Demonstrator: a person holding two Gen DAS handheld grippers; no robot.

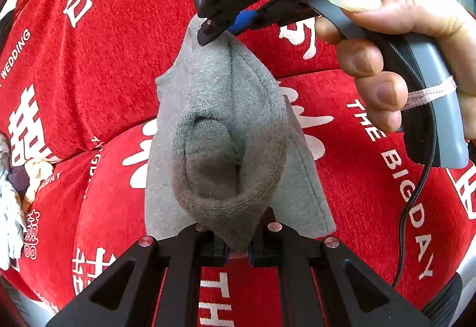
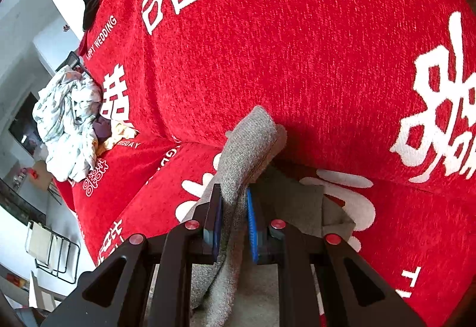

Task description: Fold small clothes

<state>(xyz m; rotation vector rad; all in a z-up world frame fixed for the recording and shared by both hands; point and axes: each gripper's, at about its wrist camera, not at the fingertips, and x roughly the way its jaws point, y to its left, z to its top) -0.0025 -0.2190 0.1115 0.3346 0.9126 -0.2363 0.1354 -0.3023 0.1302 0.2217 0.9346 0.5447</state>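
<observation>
1. Grey knit, fuzzy on its inner face, makes up the small garment; it looks like a sock or a similar little piece, and its ribbed opening gapes toward the left wrist camera.
2. It hangs stretched between the two tools above the red sofa cover, which is printed with white characters and English wedding words.
3. The left gripper is clamped tight on the near edge of the cloth, a thin pinch of fabric squeezed between its jaws.
4. The right gripper is closed on a thicker bunch of the same cloth at the far end; in the left view its tip bites the top of the fabric, with the person's hand wrapped around the handle.
5. A second grey piece lies on the cushion just under the held one, so part of the garment may be resting on the seat; I cannot tell whether they are one item.
6. Risk: the left pinch is very narrow, so a sideways tug could likely pull the edge free and drop the fold.
7. Risk: the open mouth could collapse crooked when laid down, leaving a lumpy, uneven fold.
8. A crumpled pale laundry pile sits well apart at the sofa's far end.
</observation>
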